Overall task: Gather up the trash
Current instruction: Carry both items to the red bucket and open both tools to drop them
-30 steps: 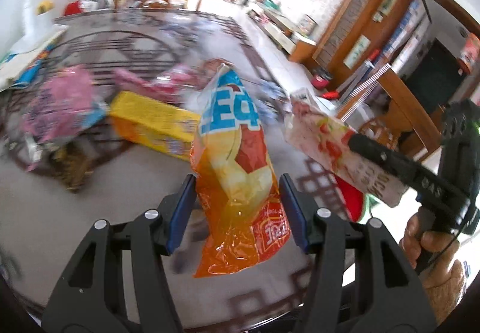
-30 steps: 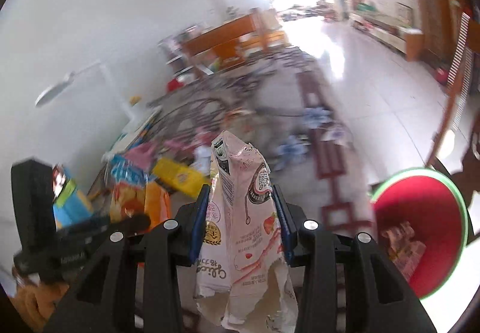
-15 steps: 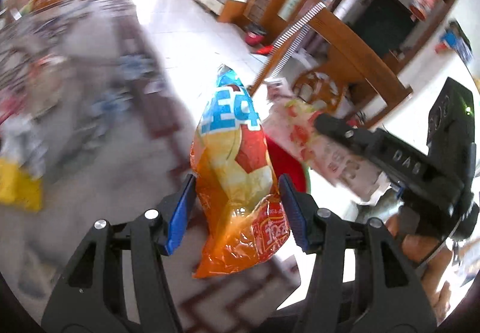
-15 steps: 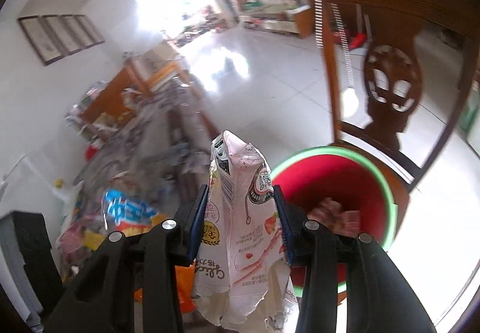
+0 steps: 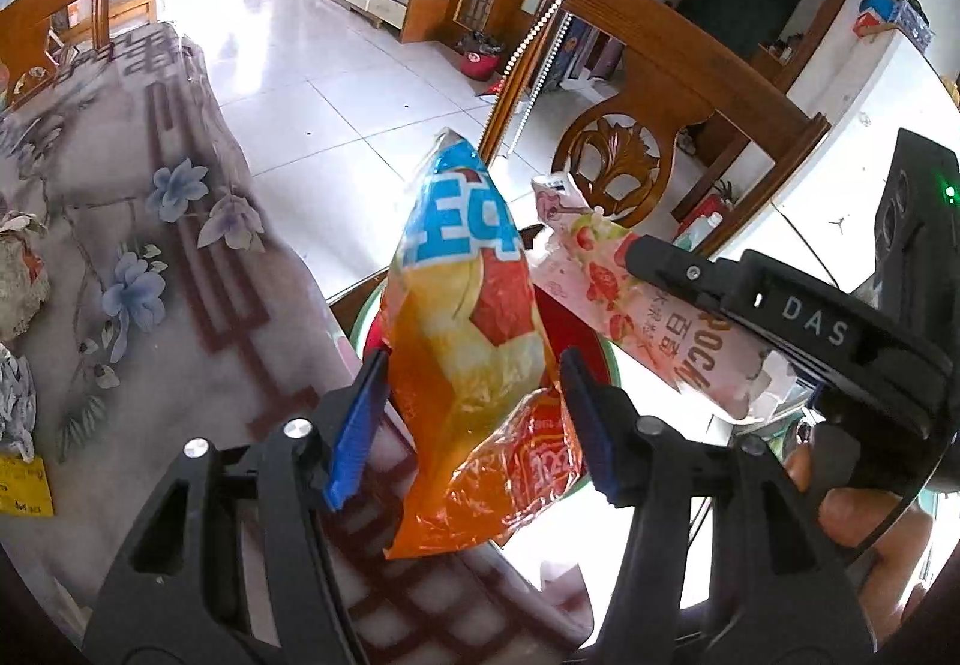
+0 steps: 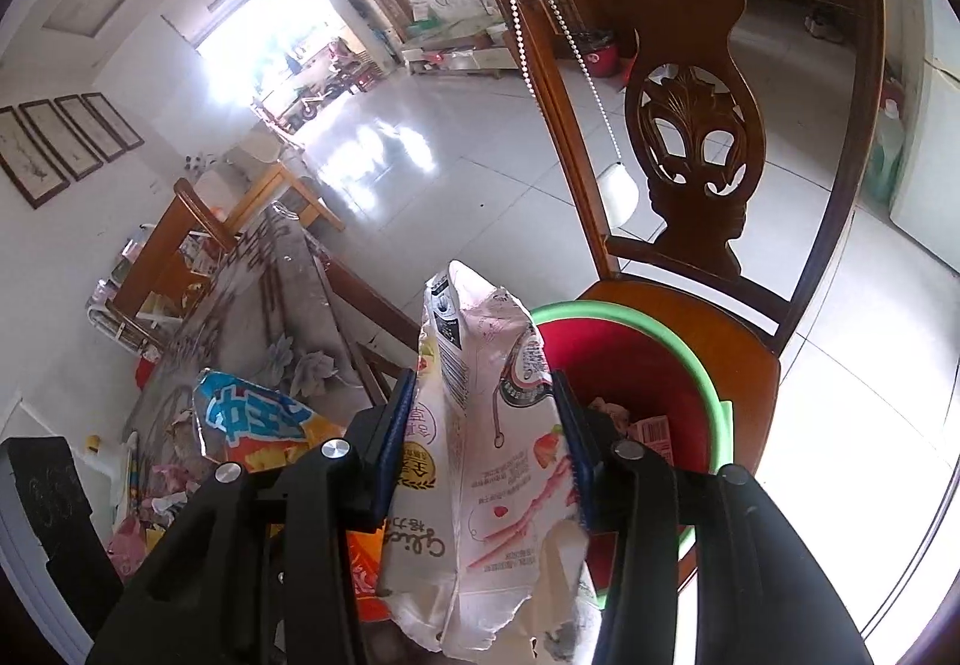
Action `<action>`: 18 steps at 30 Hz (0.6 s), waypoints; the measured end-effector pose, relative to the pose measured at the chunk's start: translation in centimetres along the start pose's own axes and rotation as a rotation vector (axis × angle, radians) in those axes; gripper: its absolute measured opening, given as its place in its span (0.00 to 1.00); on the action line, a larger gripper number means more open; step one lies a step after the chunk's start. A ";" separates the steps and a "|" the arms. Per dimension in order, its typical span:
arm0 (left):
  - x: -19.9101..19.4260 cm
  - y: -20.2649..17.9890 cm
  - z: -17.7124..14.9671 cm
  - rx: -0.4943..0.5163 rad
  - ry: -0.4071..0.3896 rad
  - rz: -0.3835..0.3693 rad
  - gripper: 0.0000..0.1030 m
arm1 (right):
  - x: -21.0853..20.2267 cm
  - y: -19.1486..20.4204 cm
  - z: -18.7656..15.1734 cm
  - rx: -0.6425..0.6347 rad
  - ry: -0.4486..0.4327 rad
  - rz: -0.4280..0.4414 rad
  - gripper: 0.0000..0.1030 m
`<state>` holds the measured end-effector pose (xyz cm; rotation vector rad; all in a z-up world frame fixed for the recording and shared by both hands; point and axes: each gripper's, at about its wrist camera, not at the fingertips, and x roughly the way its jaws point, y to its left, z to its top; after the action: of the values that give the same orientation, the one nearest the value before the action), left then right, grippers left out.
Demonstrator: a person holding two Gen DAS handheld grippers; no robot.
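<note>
1. Left hand-held gripper [image 5: 474, 419]: its jaws are opening, with one orange-and-blue snack bag [image 5: 462, 341] between the two blue pads. The bag stands upright between the pads, and the right pad no longer presses flat against it.
2. Right hand-held gripper [image 6: 486, 437]: its jaws are opening, with one pink-and-white snack wrapper [image 6: 480, 443] between the two blue pads. The wrapper's torn lower end hangs below the fingers; it cannot be told whether the pads have left its sides.
3. Item count between the jaws: two pieces of trash in total, one per hand-held gripper.
4. One red bin with a green rim [image 6: 690, 359] sits directly ahead of and below the right hand-held gripper. In the left wrist view the same bin shows as a red patch behind the orange bag, just beyond the fingertips.
5. Bin contents: at least two pieces of wrapper [image 6: 648, 428] lie inside, to the right of the right finger.
6. One wooden chair [image 6: 690, 83] carries the bin on its seat; its carved back rises beyond the bin.
7. The counter [image 5: 150, 245], covered by a floral cloth, lies to the left of the left hand-held gripper. Several pieces of litter lie at its far left edge, too cropped to count.
8. One hand [image 5: 864, 521] grips the right tool's handle, at the lower right of the left wrist view.
</note>
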<state>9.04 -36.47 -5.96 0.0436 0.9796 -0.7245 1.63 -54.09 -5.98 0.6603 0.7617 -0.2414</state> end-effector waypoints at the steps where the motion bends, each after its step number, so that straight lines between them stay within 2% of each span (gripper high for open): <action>1: -0.2 0.1 0.0 -0.002 -0.005 0.003 0.64 | 0.0 0.0 0.0 0.003 -0.002 -0.006 0.46; 2: -0.2 0.1 0.0 -0.004 -0.008 0.007 0.77 | 0.0 0.0 0.1 0.006 -0.003 -0.014 0.51; 4: -0.4 0.2 0.1 -0.003 -0.018 0.012 0.84 | 0.2 -0.1 0.3 0.022 -0.006 -0.022 0.58; 6: -0.7 0.4 0.0 -0.001 -0.020 0.018 0.84 | 0.2 -0.1 0.3 0.029 -0.009 -0.028 0.62; 11: -1.8 1.0 -0.4 -0.020 -0.027 0.010 0.84 | 0.5 0.6 0.2 0.011 -0.005 -0.033 0.63; 18: -5.6 4.7 -3.8 -0.087 -0.043 0.045 0.84 | 1.7 3.9 -0.4 -0.067 0.030 -0.007 0.65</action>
<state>7.02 -28.57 -5.14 -0.0258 0.9650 -0.6380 4.28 -50.74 -5.55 0.5995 0.7973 -0.2120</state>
